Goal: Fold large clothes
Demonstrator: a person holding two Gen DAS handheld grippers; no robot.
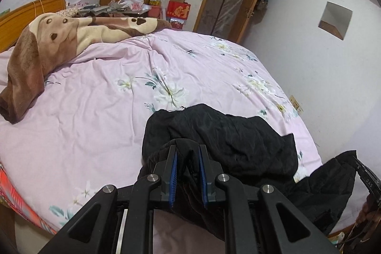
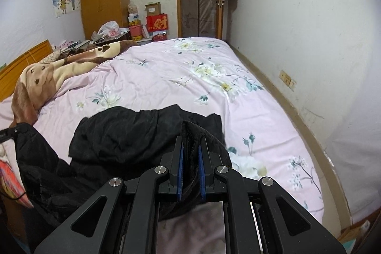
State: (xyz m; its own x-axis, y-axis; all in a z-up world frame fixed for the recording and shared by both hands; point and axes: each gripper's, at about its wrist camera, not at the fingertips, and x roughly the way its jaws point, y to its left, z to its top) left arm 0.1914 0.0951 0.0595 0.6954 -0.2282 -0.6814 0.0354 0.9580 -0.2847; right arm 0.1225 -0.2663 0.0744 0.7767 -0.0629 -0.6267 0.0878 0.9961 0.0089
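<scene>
Pink floral duvet across the whole bed, brown dog-print blanket heaped at the headboard corner. Black padded garment at the near edge of the bed, toward the foot-side corner: far part flat on the duvet, near part raised off it, a loose portion trailing over the near edge. Exact type hard to tell, likely a jacket or padded trousers. Long axis roughly parallel to the near edge, from one gripper to the other; which end is collar or hem, impossible to say.

Left gripper nearly closed, blue pads clamped on a bunched fold of the black fabric. Right gripper likewise pinched almost together on a quilted edge of the same garment, toward its other end.

Step in hand, by judgement: a fold of the near edge up and over toward the far part on the duvet. Next move: both held corners carried forward evenly, kept taut between the grippers, lowered onto the far edge, and released only once aligned.
</scene>
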